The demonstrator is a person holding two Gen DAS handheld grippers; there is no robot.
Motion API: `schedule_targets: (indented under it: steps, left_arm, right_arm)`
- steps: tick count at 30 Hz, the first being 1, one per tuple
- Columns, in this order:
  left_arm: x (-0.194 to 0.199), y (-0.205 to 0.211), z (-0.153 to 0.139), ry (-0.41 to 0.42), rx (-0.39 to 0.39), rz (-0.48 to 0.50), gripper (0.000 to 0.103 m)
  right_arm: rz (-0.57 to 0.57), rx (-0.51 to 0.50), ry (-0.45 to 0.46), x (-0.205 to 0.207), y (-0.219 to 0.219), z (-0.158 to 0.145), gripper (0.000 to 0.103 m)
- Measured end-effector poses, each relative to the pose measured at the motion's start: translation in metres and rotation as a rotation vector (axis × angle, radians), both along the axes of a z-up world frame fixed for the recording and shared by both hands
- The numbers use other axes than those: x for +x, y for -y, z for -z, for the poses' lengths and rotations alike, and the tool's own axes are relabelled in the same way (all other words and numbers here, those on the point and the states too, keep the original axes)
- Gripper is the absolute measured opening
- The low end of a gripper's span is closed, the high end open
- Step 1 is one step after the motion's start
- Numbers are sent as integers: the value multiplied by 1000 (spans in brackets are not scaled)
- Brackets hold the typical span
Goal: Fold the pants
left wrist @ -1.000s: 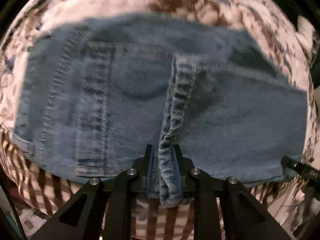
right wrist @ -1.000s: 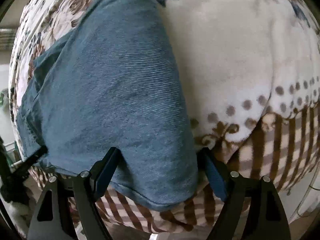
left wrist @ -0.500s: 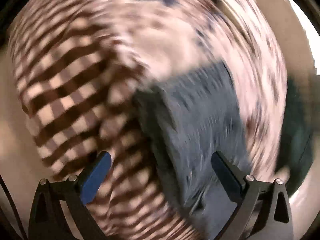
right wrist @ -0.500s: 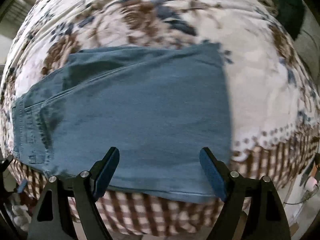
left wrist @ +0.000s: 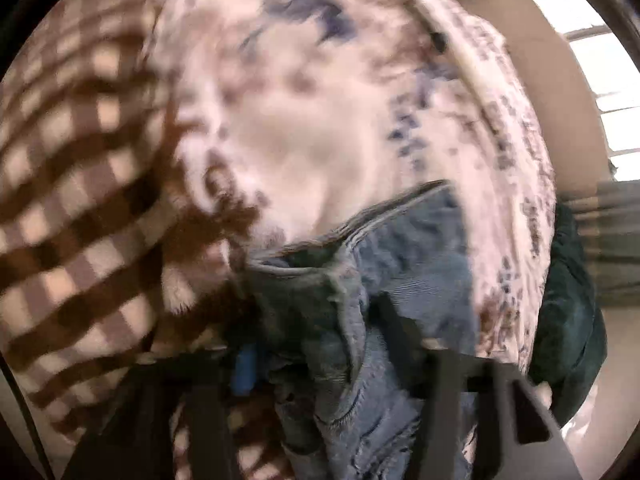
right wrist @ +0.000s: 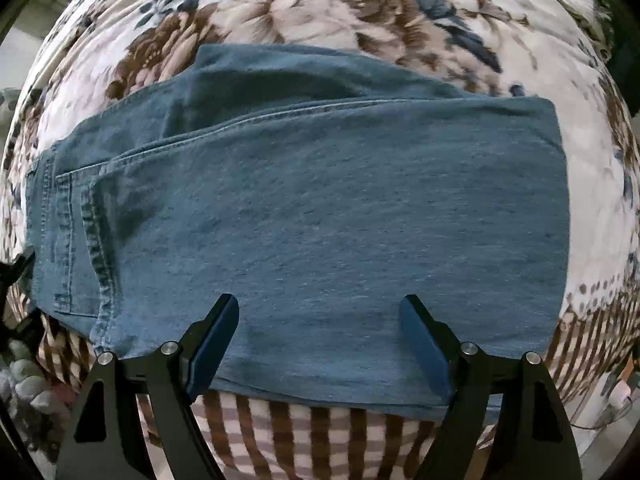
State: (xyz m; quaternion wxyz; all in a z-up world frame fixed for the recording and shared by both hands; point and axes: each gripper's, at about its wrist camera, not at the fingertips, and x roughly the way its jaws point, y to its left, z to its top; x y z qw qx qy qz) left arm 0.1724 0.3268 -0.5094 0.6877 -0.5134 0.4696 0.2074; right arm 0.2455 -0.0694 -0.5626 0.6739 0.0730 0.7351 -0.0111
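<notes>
Floral blanket [right wrist: 320, 4] is carrying the pants [right wrist: 320, 208], lying folded lengthwise. My left hand-held gripper [left wrist: 320, 344] has been closing around bunched denim; grip unclear through blur. My right hand-held gripper [right wrist: 320, 344] is hovering spread. Denim is looking heavy, limp; I am favouring hems.

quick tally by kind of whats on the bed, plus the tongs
jeans: 1
blanket, floral with a checked border: 1
dark green bundle at the bed's edge: 1
tongs: 2, left tongs and right tongs
total: 5
</notes>
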Motion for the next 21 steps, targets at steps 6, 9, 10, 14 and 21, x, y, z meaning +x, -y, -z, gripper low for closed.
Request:
schedule_targets:
  steps: [6, 9, 10, 14, 21]
  left_arm:
    - [12, 4, -9, 33, 79, 57, 35]
    - [16, 25, -47, 69, 195, 118, 29]
    - [19, 35, -63, 82, 242, 146, 29]
    - [30, 95, -127, 139, 453, 291, 29]
    - [51, 222, -171, 189, 616, 556, 27]
  right_arm:
    - [4, -25, 5, -2, -6, 7, 85]
    - [-6, -66, 15, -3, 6, 8, 85]
    - [-8, -77, 16, -2, 8, 9, 85]
    - [-24, -116, 17, 3, 33, 9, 85]
    - [-51, -223, 58, 2, 81, -7, 85]
